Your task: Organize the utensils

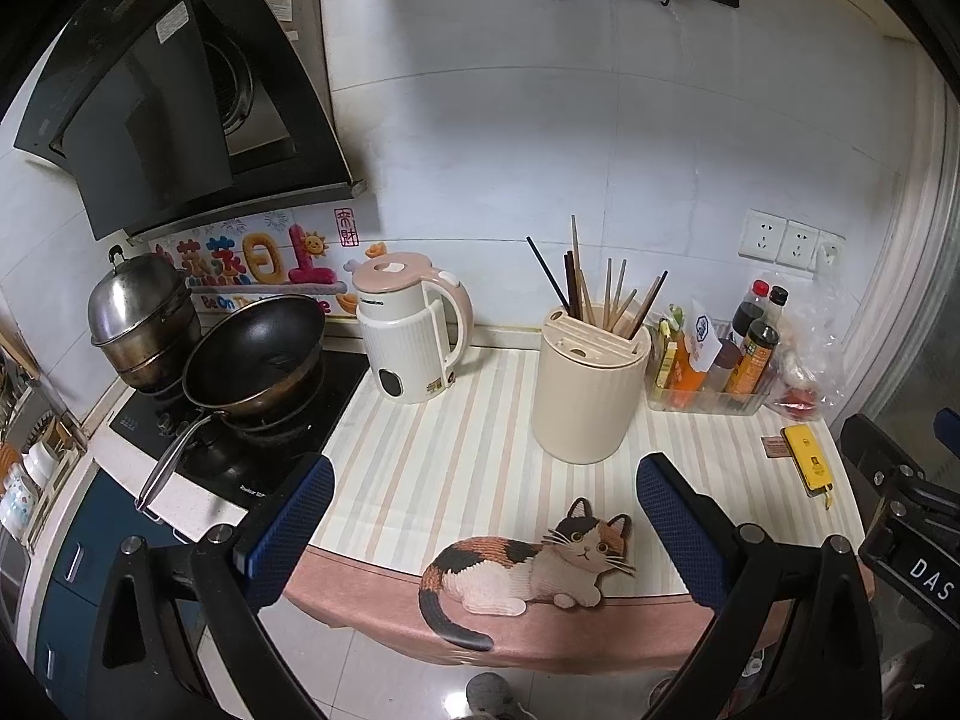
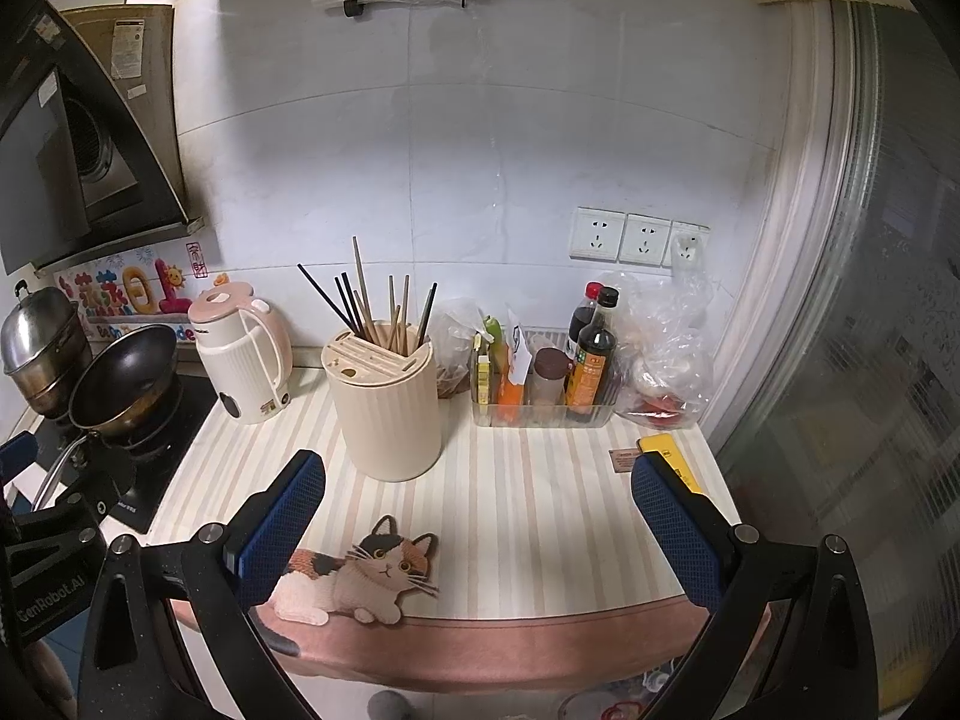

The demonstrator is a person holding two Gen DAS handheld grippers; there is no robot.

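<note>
A cream ribbed utensil holder (image 1: 589,390) (image 2: 387,405) stands on the striped counter mat (image 1: 432,468) (image 2: 528,498). Several wooden and dark chopsticks (image 1: 606,300) (image 2: 384,312) stick up out of its rear slot. My left gripper (image 1: 483,531) hovers open in front of the mat's near edge, with nothing between its blue-padded fingers. My right gripper (image 2: 477,531) is likewise open and empty, in front and to the right of the holder. The right gripper's body shows at the right edge of the left wrist view (image 1: 900,516).
A white and pink kettle (image 1: 411,330) (image 2: 243,357) stands left of the holder. A black wok (image 1: 255,354) (image 2: 123,381) and steel pot (image 1: 141,312) sit on the stove. A clear tray of sauce bottles (image 2: 543,378), plastic bags (image 2: 663,360) and a yellow box (image 1: 807,459) occupy the right.
</note>
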